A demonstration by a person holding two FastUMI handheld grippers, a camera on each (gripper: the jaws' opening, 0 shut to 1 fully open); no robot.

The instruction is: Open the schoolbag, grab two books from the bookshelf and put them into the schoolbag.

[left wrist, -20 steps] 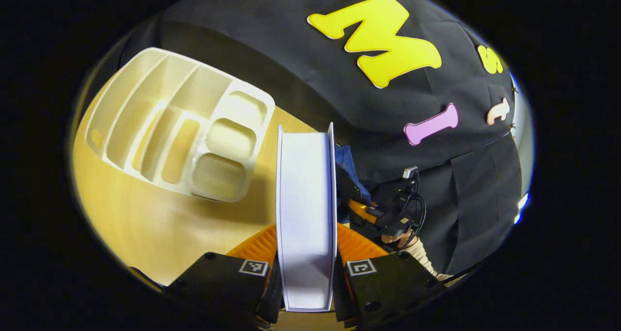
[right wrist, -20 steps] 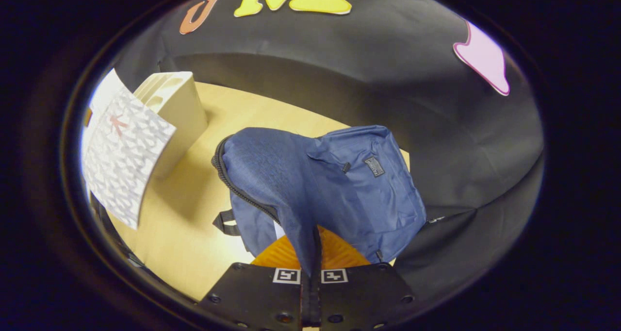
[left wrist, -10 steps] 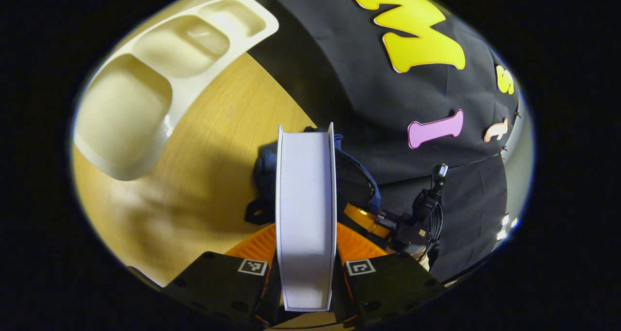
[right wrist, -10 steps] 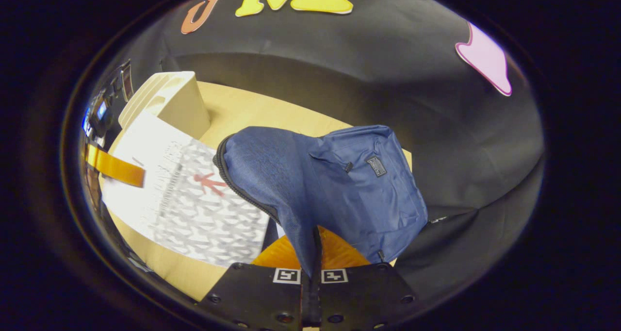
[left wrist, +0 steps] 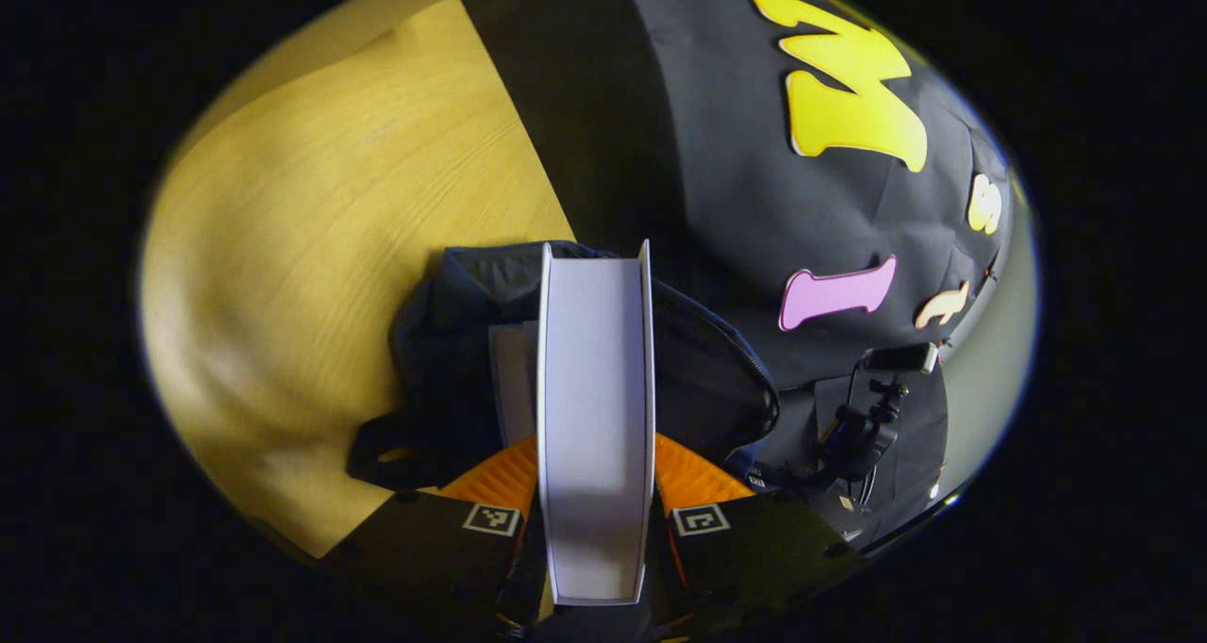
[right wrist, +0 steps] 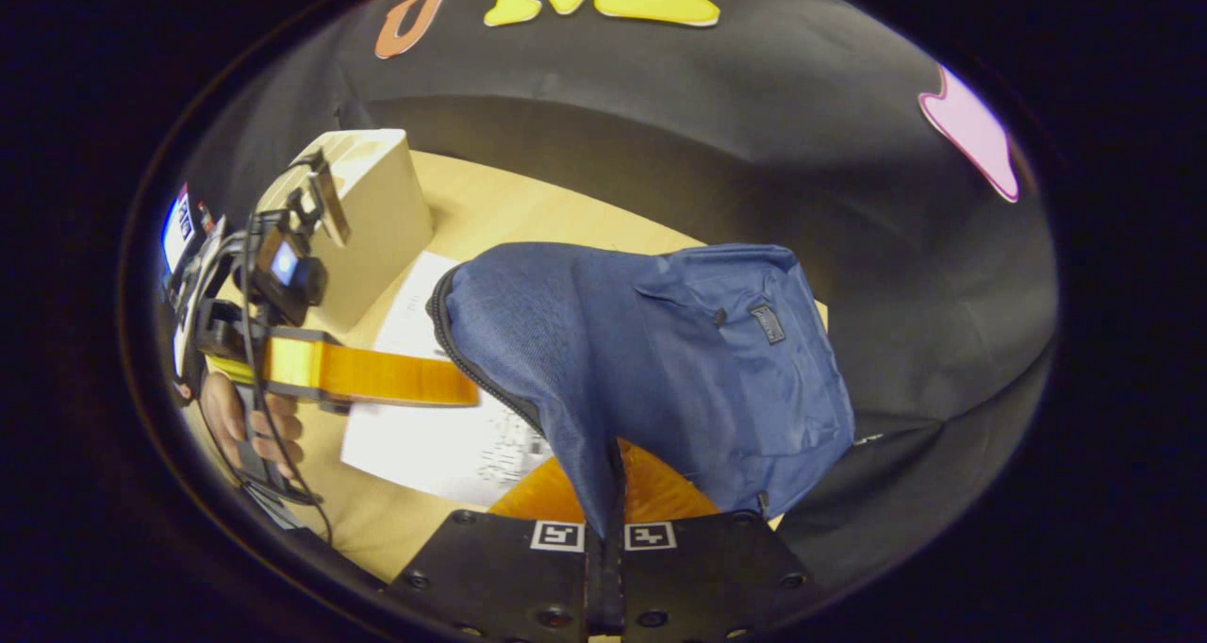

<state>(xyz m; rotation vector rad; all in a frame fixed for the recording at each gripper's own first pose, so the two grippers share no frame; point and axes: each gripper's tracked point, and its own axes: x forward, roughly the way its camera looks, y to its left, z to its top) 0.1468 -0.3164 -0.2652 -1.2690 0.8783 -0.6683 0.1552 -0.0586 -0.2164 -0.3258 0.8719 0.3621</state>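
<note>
The schoolbag (right wrist: 651,360) stands open on the desk (right wrist: 528,219), its flap pinched by the right tool (right wrist: 603,530). The left tool (left wrist: 594,520) grips a book (left wrist: 592,417) at the bag's mouth.

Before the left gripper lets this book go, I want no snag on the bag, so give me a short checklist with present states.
1. Left gripper clamps the book: ok.
2. Right gripper pinches the schoolbag flap, lifted: ok.
3. Zipper opening wide enough around the book: ok.
4. Book's leading edge past the opening: ok, in the right gripper view.
5. First book already inside, beside this one: ok.
6. Book fully seated: cannot tell.
</note>
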